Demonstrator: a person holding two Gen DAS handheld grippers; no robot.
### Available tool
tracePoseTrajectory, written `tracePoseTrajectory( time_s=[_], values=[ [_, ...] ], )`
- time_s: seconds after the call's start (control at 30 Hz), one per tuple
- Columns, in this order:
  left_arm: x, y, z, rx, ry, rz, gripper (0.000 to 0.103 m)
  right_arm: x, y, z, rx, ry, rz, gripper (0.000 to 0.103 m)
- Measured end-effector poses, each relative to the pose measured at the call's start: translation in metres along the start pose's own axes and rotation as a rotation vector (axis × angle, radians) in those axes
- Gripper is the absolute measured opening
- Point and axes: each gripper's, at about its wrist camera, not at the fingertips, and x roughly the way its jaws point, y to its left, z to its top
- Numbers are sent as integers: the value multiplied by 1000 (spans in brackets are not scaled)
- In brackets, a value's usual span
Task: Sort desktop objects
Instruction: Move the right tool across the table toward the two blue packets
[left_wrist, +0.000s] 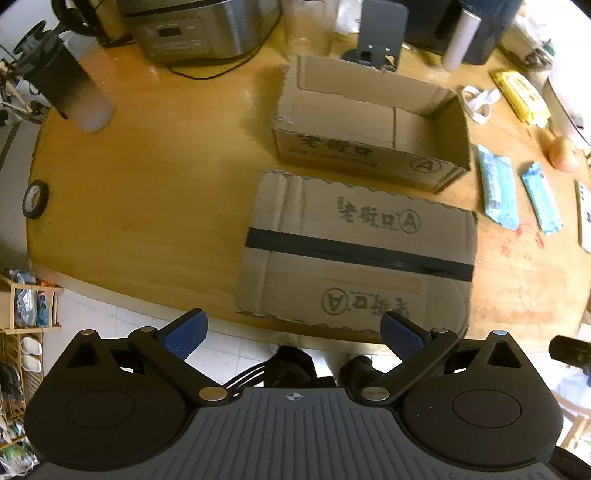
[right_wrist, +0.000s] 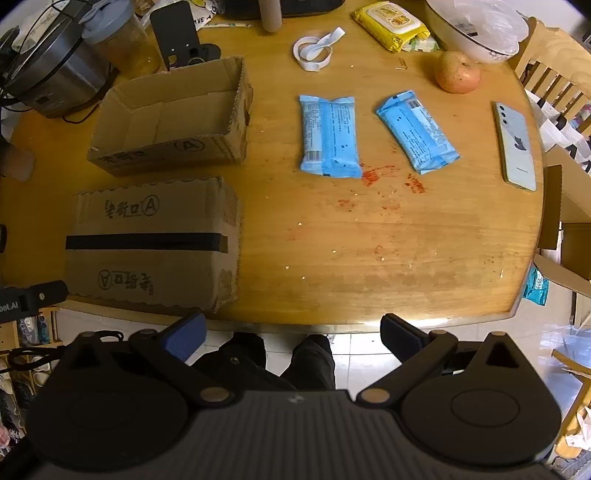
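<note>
Two blue snack packets lie flat on the wooden table: one (right_wrist: 328, 136) (left_wrist: 496, 184) mid-table, the other (right_wrist: 417, 133) (left_wrist: 541, 197) to its right. An open, empty cardboard box (right_wrist: 173, 118) (left_wrist: 369, 122) stands at the left rear. A closed, taped cardboard box (right_wrist: 151, 243) (left_wrist: 354, 251) lies in front of it. A phone (right_wrist: 515, 146) and an apple (right_wrist: 458, 72) lie at the right. My left gripper (left_wrist: 293, 332) is open and empty, over the table's near edge by the taped box. My right gripper (right_wrist: 293, 332) is open and empty, just off the near edge.
A rice cooker (left_wrist: 199, 29), a dark tumbler (left_wrist: 70, 88) and a tape roll (left_wrist: 35, 199) stand at the left. A yellow wipes pack (right_wrist: 391, 24), a white band (right_wrist: 316, 50), a bowl (right_wrist: 476, 26) and a phone stand (right_wrist: 181, 37) are at the back. A chair (right_wrist: 554, 70) is at right.
</note>
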Motion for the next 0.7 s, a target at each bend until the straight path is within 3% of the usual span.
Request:
tracePoseTrajectory(
  time_s=[0.7],
  values=[
    [2,-41,-15,54,24,-12,103,0,-39,-8,17,-1,-6,103]
  ],
)
